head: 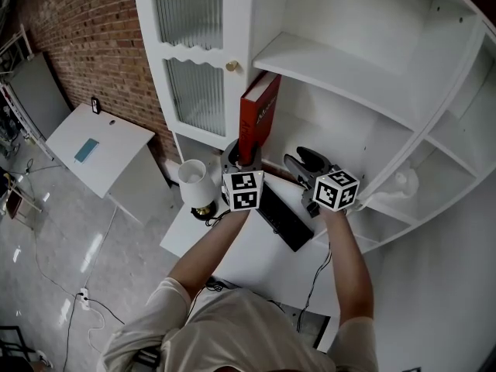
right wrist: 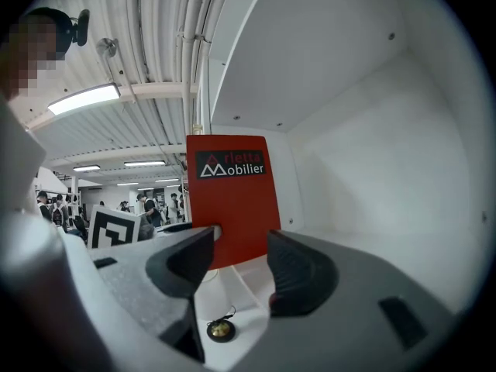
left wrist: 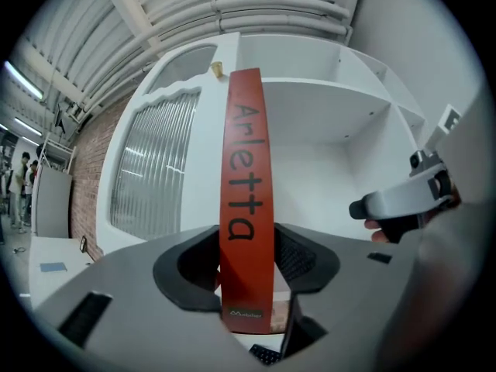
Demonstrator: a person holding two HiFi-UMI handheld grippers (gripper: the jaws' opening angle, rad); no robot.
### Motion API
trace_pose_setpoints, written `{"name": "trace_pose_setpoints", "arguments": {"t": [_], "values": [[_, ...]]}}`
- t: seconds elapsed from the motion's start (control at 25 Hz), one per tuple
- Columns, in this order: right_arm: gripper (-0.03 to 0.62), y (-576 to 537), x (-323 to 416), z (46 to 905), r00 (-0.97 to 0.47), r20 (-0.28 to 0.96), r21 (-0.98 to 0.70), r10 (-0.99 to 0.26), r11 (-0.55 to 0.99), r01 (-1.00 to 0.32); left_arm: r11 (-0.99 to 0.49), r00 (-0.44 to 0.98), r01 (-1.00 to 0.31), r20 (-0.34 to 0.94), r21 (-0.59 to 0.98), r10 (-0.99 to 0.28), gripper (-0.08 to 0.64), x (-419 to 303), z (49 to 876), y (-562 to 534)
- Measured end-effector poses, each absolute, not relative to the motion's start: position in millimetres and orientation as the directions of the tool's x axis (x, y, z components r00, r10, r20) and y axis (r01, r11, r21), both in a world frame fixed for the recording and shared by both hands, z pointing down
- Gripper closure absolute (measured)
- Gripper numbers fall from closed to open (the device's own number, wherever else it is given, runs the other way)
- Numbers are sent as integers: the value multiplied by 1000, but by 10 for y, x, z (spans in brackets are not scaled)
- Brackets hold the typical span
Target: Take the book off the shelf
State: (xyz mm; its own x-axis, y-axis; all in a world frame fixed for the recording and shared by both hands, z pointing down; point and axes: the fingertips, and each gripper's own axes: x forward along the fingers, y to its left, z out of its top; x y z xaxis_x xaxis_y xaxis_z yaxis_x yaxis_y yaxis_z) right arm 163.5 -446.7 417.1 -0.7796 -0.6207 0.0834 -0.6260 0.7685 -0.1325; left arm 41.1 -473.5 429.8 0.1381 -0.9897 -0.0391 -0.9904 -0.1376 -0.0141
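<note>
A tall, thin red book stands tilted in the open white shelf unit, its spine facing me. My left gripper holds it low down, and in the left gripper view both black pads sit against the sides of the spine. The book's bottom edge is hidden behind that gripper in the head view. My right gripper hovers a little to the right of the book, open, with nothing between its jaws. In the right gripper view the book's red cover shows beyond them.
A white shelf board runs just above the book. Ribbed glass cabinet doors with a brass knob stand to its left. On the white desk below are a black keyboard and a small lamp.
</note>
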Motion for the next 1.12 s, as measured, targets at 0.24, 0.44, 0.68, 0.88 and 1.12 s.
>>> {"name": "trace_pose_setpoints", "arguments": {"t": [0.24,0.44,0.68,0.88,1.12], "values": [[374,-4340,1741,4308,-772,91,-150,-629,757,-636,-204,205,-979,-76,-20,-976,396,430,4270,-4690],[374,-4204,1784,4403,-755,88,-165,-649,738,-654,-269,269,-963,-116,-17,-956,403,375,4248,-4532],[374,-4023,1776,4427,-723,83,-185,-686,703,-687,-328,327,-944,-152,-16,-933,405,256,4157,-4334],[374,-3750,1608,4409,-692,86,-190,-717,670,-718,-390,385,-921,-159,-1,-909,406,97,4093,-4069],[374,-3354,1437,4358,-647,84,-174,-758,628,-758,-452,447,-892,-172,-5,-878,407,-75,4032,-3710]]}}
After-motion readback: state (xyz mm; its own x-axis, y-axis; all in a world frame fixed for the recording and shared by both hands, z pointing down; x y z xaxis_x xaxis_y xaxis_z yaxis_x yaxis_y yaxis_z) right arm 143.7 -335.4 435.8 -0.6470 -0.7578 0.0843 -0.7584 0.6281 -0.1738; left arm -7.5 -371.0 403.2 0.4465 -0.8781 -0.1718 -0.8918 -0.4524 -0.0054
